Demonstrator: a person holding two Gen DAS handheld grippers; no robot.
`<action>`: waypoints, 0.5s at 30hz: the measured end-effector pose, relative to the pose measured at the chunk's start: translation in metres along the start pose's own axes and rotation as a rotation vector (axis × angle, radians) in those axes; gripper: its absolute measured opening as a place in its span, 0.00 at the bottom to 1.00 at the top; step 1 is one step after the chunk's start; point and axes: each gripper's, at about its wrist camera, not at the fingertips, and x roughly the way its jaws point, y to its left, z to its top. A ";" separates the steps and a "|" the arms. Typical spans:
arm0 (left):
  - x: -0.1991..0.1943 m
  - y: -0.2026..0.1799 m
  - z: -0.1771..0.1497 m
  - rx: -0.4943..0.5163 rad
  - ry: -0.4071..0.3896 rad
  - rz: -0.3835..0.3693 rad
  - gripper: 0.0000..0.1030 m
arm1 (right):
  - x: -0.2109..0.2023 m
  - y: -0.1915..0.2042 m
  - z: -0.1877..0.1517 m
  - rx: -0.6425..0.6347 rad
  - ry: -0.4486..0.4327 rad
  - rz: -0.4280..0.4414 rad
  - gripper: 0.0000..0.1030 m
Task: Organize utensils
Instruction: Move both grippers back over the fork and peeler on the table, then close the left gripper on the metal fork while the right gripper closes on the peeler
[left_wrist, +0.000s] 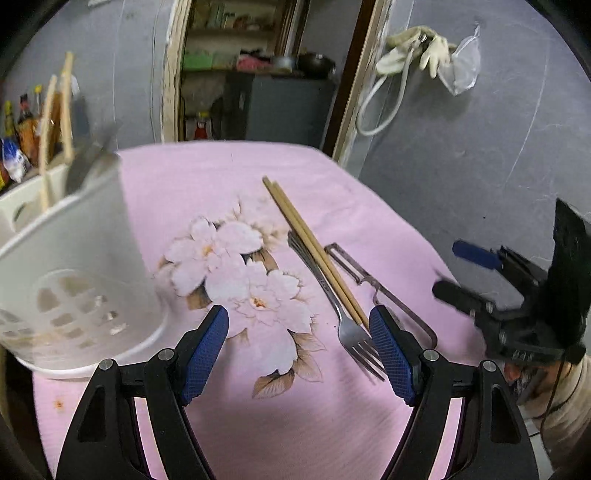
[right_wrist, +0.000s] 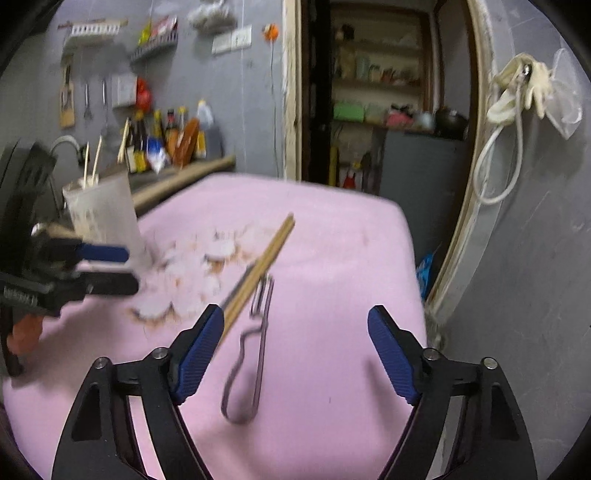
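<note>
- The left claw (left_wrist: 299, 343) stands wide with nothing between its blue pads, tilted down over the pink flowered cloth (left_wrist: 229, 192) that covers the bench.
- The right claw (right_wrist: 295, 347) is wide too and grips nothing; in its own view the metal peeler (right_wrist: 247, 354) lies on the cloth between its fingers, untouched.
- The utensils lie together on the right part of the cloth in the left wrist view: a pair of wooden chopsticks (left_wrist: 306, 240) lies slantwise, resting on top of a metal fork (left_wrist: 340, 317) whose tines point toward the camera.
- The peeler lies just beside them on the right, near the cloth's edge.
- The left claw's right pad (left_wrist: 388, 350) stands close over the fork's tines and the near end of the chopsticks; whether it touches them I cannot tell.
- A white plastic utensil holder (left_wrist: 85, 266) with a perforated base stands at the left of the cloth, well apart from the fork group; in the left wrist view it looms large and blurred beside the left finger.
- Thin wooden sticks (right_wrist: 92, 162) rise from that holder.
- Between the holder and the utensils the cloth shows only its printed white flowers (left_wrist: 240, 273).
- Around the bench: sauce bottles (right_wrist: 166, 136) on a ledge against the grey wall, an open doorway (right_wrist: 384, 92) with shelves behind, and pale gloves with a white cord (right_wrist: 517, 96) hanging on the wall at the right.
- Each claw shows at the edge of the other's view, both blurred.
</note>
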 end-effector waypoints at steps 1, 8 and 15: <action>0.003 0.001 0.001 -0.005 0.012 -0.005 0.71 | 0.002 0.000 -0.003 -0.003 0.015 0.004 0.71; 0.034 0.004 0.010 -0.040 0.105 -0.041 0.58 | 0.017 0.010 -0.016 -0.059 0.131 0.074 0.62; 0.049 0.008 0.014 -0.047 0.159 -0.063 0.47 | 0.031 0.019 -0.018 -0.112 0.197 0.073 0.54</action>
